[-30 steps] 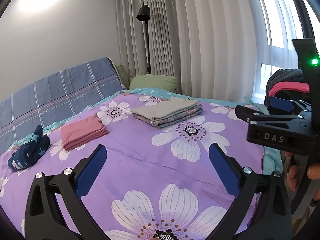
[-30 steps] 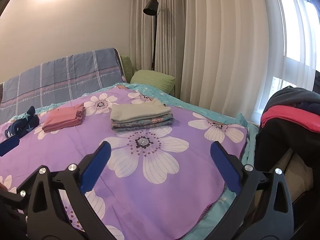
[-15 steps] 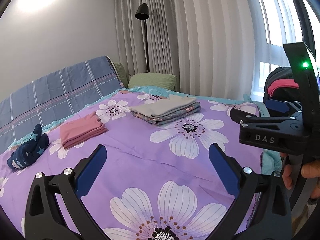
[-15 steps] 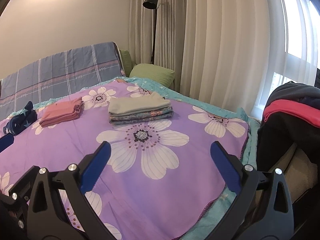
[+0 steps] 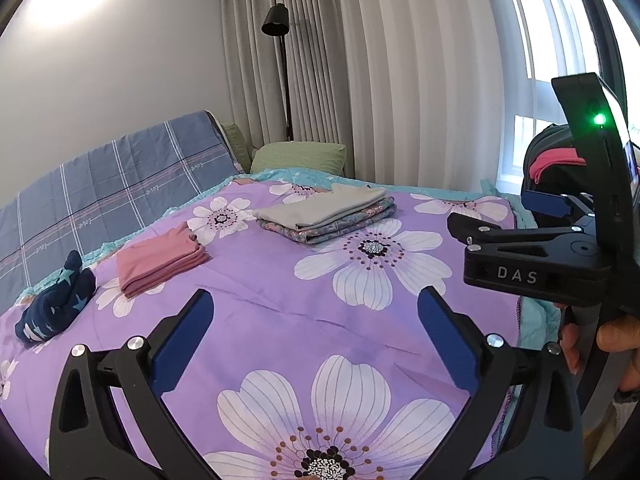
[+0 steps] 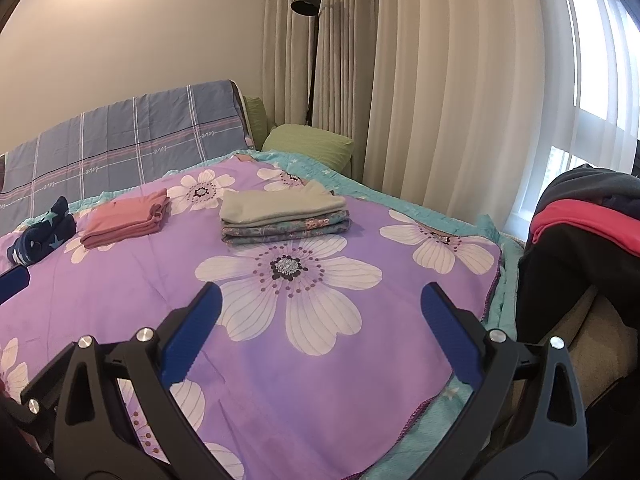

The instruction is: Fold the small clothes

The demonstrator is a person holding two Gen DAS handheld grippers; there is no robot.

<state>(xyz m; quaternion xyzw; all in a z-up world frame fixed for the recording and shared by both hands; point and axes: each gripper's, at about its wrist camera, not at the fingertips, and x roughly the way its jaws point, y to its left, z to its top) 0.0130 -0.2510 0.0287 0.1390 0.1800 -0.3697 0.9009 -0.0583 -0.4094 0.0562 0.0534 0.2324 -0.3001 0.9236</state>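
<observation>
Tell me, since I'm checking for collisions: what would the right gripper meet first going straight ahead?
Probably the quilt: the open right gripper points slightly down over bare purple fabric. The folded stack lies farther along that line, though depth is unclear.

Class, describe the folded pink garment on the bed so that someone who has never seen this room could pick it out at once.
Start at the bed's purple floral cover. Toward its head end three bundles lie in a row before the blue plaid bedding. The pink garment is the middle one, between the navy star-print bundle and the taller stack topped in grey; it alone is a plain pink fold.
</observation>
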